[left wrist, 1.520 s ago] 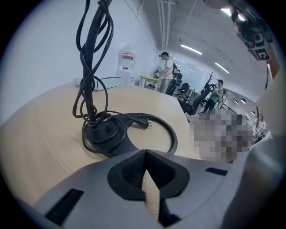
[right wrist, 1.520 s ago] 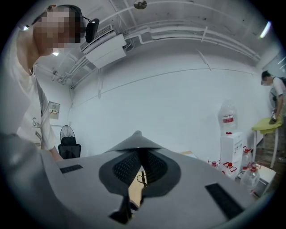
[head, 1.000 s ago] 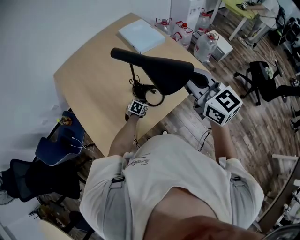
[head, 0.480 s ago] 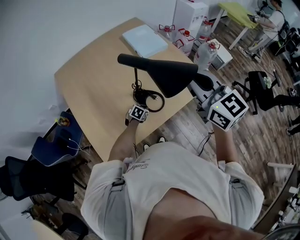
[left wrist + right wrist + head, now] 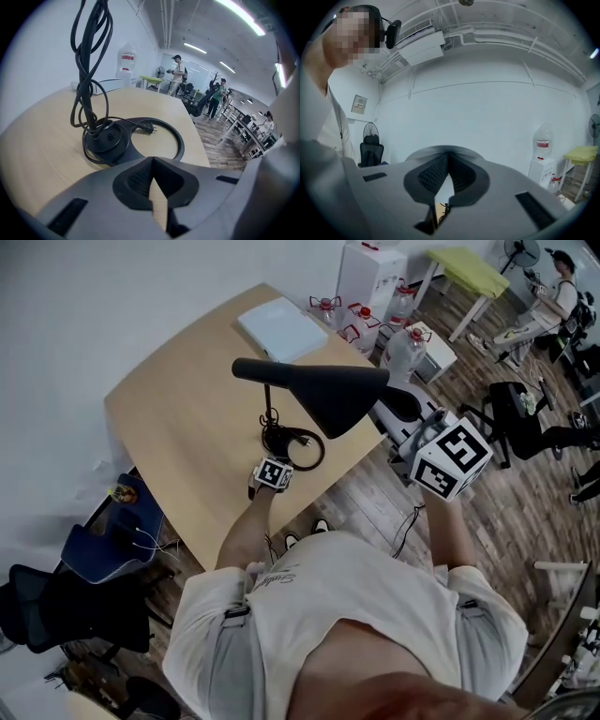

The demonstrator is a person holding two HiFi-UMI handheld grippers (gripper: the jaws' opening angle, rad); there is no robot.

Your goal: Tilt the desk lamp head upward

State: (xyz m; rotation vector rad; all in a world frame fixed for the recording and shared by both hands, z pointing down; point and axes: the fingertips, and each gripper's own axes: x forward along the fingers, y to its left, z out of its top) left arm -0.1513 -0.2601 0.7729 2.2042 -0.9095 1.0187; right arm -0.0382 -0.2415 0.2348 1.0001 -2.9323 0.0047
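On the table (image 5: 178,418): black lamp, ring base (image 5: 292,444) near the front edge, thin stem (image 5: 269,401) rising from it. Lamp head (image 5: 323,390) sits at the top of the stem, narrow end toward the wall side, wide end out past the table edge toward the right gripper (image 5: 401,412).

Right gripper comes in from off the table and meets the head's wide end. In the right gripper view the pads are pressed together at the tips, with the head's curved rim (image 5: 440,151) arching right at them, so it reads as pinching the rim. Through the gap lower down, a sliver of table and cord shows.

Left gripper (image 5: 273,474) is low over the table, just in front of the base and apart from it. Jaws pressed together, nothing between them. Left gripper view: base (image 5: 105,140) straight ahead, cord (image 5: 86,79) wound around the stem, plug (image 5: 146,130) lying inside the ring.
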